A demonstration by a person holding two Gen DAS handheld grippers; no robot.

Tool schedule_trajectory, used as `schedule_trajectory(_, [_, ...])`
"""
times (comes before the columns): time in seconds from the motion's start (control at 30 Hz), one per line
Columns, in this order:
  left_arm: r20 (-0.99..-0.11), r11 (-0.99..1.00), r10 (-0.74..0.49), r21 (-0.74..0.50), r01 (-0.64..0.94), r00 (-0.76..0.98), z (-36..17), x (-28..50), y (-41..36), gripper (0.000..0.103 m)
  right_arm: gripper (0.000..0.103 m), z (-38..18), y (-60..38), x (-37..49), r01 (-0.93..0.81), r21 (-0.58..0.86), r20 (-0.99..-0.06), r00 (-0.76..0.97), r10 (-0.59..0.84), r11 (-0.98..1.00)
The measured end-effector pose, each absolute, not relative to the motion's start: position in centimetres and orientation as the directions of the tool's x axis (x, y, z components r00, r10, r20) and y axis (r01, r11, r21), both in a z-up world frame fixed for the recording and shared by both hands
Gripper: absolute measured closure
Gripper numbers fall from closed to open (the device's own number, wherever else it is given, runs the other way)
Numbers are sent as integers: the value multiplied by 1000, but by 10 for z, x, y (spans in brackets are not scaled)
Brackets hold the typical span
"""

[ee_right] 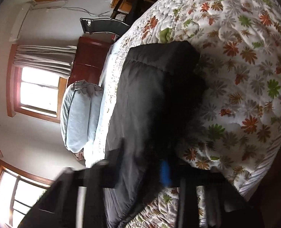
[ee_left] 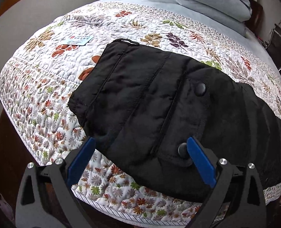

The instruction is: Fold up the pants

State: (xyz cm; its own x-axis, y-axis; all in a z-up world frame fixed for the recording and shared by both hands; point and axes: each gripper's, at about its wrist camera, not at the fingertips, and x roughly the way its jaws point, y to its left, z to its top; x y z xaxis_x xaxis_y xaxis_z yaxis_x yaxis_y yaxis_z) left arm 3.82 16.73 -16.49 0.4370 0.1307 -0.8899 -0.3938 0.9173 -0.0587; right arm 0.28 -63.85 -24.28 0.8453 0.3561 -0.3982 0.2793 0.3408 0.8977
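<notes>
A: Starting at the left, what is on the bed?

B: A white quilted bedspread printed with leaves and flowers. A small pale blue card lies on it, well apart from the black padded quilted pants, which are spread across the bedspread near its front edge. The waist end, with two round black snap buttons, is nearest the camera.

A: And the left gripper?

B: Its blue-padded fingers stand wide apart over the near hem of the pants, holding nothing; the right pad sits just beside the lower button.

A: Further right?

B: Grey-blue folded pillows at the far end, with a dark metal-framed chair beside the bed.

A: The right gripper?

B: Blurred. Dark fabric bunches over it, covering all but a strip of blue pad. I cannot tell whether it is closed on the pants.
</notes>
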Motion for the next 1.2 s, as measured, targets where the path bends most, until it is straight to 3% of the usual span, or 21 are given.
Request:
schedule_trajectory(0.53, [-894,924,127,-50,-378,429,-172,39,167,6,93,-182,-612,28,278,747,-511,821,254,604])
schedule_trajectory(0.8, [-895,925,118,-58,-375,430,-175,39,168,5,94,-156,-601,35,243,727,-493,836,242,642])
schedule_trajectory(1.2, [-894,924,108,-71,-375,436,-178,41,170,3,94,-94,-547,50,120,584,-490,840,231,803])
